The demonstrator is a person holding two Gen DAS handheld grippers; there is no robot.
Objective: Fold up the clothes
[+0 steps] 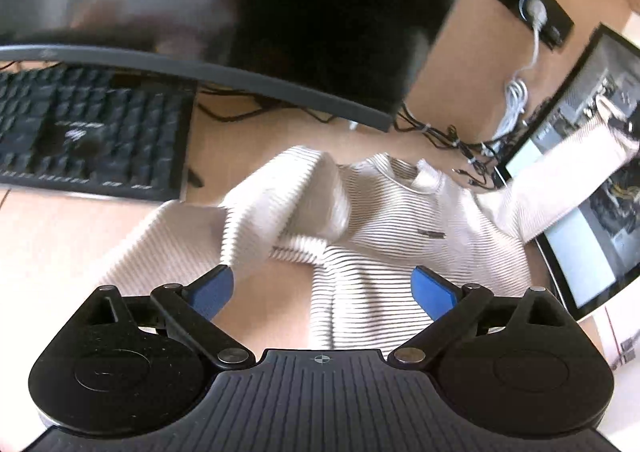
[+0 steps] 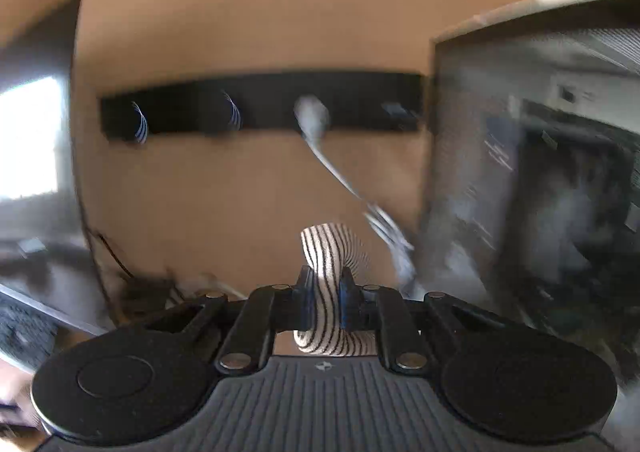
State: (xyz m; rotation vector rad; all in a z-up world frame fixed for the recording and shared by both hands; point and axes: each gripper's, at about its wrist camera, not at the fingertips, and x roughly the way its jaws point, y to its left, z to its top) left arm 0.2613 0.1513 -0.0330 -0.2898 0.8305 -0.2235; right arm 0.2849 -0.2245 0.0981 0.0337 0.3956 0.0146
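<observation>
Pinching a striped sleeve (image 2: pixel 326 272) tight, the right gripper (image 2: pixel 325 292) lifts it; the left gripper (image 1: pixel 322 288) gapes wide, empty, above the striped sweater (image 1: pixel 400 220) on the desk (image 1: pixel 60 236)

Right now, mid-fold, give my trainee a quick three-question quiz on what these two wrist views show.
1. True or false: the left gripper is clamped on the striped sweater.
2. What does the right gripper hold?
A. the white cable
B. striped fabric
C. nothing
3. Fill in: in the left wrist view, the black ____ lies on the desk left of the sweater.

Key: 1 false, its jaws stand wide open; 2 B; 3 keyboard.
</observation>
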